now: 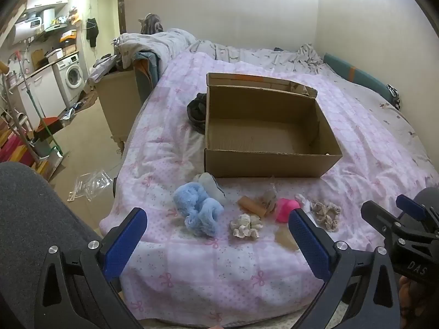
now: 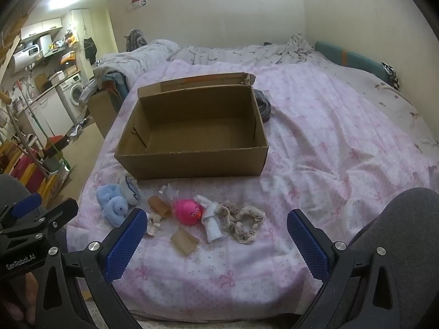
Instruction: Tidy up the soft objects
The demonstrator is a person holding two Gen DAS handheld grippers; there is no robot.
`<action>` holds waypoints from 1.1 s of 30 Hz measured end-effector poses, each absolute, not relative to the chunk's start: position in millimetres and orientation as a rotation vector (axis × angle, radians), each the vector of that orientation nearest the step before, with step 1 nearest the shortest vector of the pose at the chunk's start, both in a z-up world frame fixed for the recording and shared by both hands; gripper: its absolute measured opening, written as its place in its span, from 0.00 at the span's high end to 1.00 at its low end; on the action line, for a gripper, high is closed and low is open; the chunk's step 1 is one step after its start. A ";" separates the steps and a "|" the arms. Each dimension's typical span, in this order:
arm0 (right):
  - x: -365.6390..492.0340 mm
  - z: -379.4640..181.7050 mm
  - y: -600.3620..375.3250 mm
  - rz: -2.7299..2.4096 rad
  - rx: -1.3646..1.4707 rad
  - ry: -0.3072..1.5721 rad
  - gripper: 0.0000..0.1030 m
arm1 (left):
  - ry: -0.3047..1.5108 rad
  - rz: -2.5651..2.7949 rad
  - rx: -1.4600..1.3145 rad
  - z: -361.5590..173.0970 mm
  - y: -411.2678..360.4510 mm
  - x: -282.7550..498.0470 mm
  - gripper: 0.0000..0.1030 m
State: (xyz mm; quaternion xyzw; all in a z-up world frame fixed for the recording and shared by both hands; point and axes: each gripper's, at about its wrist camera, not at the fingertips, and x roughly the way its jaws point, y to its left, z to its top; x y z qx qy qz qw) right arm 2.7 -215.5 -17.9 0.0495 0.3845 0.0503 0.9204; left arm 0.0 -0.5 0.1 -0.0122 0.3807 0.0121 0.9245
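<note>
An open, empty cardboard box (image 1: 263, 161) (image 2: 192, 161) sits on the pink bedspread. In front of it lie soft items: a fluffy blue cloth (image 1: 199, 208) (image 2: 112, 203), a cream scrunchie (image 1: 245, 226), a pink round toy (image 1: 285, 208) (image 2: 189, 211), beige scrunchies (image 1: 326, 213) (image 2: 241, 222), a white cloth piece (image 2: 212, 223), and tan rolls (image 1: 251, 205) (image 2: 183, 240). My left gripper (image 1: 216, 244) is open and empty, above the near bed edge. My right gripper (image 2: 216, 241) is open and empty, just short of the items.
A dark garment (image 1: 196, 112) (image 2: 263, 107) lies behind the box. The bed's left edge drops to a floor with plastic bags (image 1: 90, 183). A cardboard cabinet (image 1: 118, 104) stands beside the bed. My knees (image 1: 33, 219) (image 2: 397, 219) flank the view.
</note>
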 end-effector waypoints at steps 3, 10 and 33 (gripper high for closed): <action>2.5 -17.7 -215.3 0.106 0.104 0.790 0.00 | 0.781 0.024 -0.026 0.1 -0.4 0.0 0.00; 2.0 -17.5 -215.2 0.103 0.102 0.787 0.00 | 0.781 0.024 -0.026 0.0 -0.2 0.0 0.00; 2.8 -17.8 -215.0 0.103 0.098 0.786 0.00 | 0.780 0.024 -0.024 0.0 -0.3 -0.1 0.00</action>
